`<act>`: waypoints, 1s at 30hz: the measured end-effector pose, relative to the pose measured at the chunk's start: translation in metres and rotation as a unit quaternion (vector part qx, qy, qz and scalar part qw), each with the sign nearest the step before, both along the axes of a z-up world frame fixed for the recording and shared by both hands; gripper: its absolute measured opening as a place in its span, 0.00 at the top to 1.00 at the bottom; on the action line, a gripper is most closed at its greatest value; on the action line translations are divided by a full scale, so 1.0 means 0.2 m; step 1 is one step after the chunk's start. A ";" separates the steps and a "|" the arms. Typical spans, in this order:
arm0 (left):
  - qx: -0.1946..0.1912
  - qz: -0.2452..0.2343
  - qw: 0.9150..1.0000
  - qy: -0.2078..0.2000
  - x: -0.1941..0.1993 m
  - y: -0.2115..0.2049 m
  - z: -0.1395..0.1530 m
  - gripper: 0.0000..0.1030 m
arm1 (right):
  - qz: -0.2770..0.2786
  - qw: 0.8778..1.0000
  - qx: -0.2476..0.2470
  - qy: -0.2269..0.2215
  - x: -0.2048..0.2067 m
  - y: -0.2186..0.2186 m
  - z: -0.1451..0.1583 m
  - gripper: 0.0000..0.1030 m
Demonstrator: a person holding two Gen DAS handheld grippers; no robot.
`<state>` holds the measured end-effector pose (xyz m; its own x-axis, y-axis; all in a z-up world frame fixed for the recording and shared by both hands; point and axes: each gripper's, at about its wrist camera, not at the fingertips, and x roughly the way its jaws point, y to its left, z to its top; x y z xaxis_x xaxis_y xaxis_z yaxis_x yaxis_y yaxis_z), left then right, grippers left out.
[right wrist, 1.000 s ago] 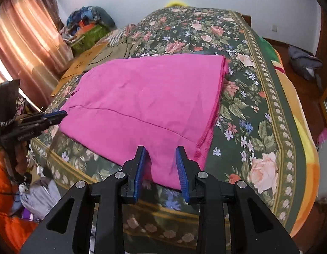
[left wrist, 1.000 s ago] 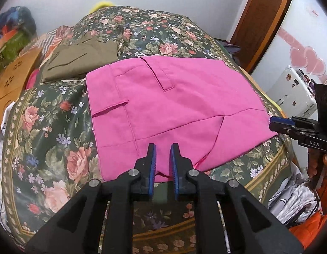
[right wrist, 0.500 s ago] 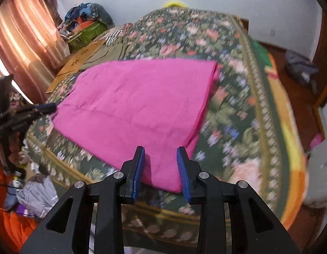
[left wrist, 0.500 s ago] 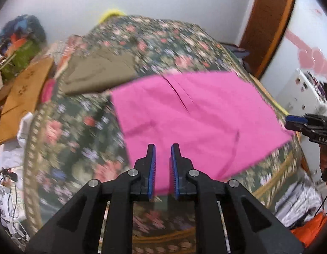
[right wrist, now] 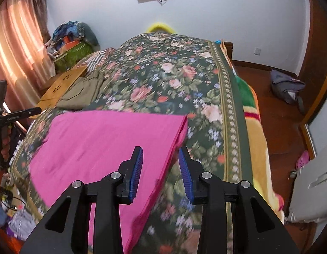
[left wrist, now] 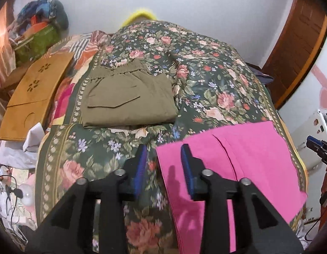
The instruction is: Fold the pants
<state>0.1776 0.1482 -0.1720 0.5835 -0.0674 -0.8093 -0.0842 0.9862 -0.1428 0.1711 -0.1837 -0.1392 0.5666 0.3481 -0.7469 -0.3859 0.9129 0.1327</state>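
The pink pants (left wrist: 244, 169) lie folded flat on the floral bedspread (left wrist: 205, 84), near its front edge. My left gripper (left wrist: 163, 160) hovers above their left edge; its jaws are opening and the blue pads (left wrist: 141, 165) press on nothing. Above the right edge of the pink pants (right wrist: 95, 146) hangs my right gripper (right wrist: 160, 163), open, with the cloth edge visible below the gap. A second pair, olive pants (left wrist: 129, 97), lies folded further back on the left. Each gripper shows at the rim of the other's view: the right gripper (left wrist: 318, 148), the left gripper (right wrist: 17, 114).
A wooden board (left wrist: 36, 93) and a green bag (left wrist: 34, 42) sit left of the bed, with clothes and cables (left wrist: 13, 190) on the floor below. A curtain (right wrist: 13, 42) hangs at left. On the right are wooden floor, a grey bag (right wrist: 288, 86) and a white appliance (right wrist: 311, 190).
The left gripper's jaws have widened and it has swung left, bringing the olive pants into the middle. The right gripper has drawn toward the pants' right edge. Both have risen a little.
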 end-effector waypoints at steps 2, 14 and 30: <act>-0.009 -0.005 1.000 0.015 0.08 0.00 -0.04 0.62 | -0.003 1.000 0.000 0.000 0.06 -0.01 -0.01 0.69; -0.068 0.004 0.994 0.089 0.27 0.02 -0.34 0.51 | -0.022 0.999 0.002 0.023 0.36 0.04 -0.15 0.52; -0.087 -0.031 0.993 0.078 0.25 -0.02 -0.39 0.70 | 0.006 0.997 0.014 0.074 0.50 0.09 -0.37 0.52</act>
<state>0.2271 0.1450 -0.2505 0.4423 -0.2459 -0.8625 -0.0584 0.9517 -0.3013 0.2718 -0.1659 -0.2127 0.4464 0.3761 -0.8119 -0.3701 0.9037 0.2151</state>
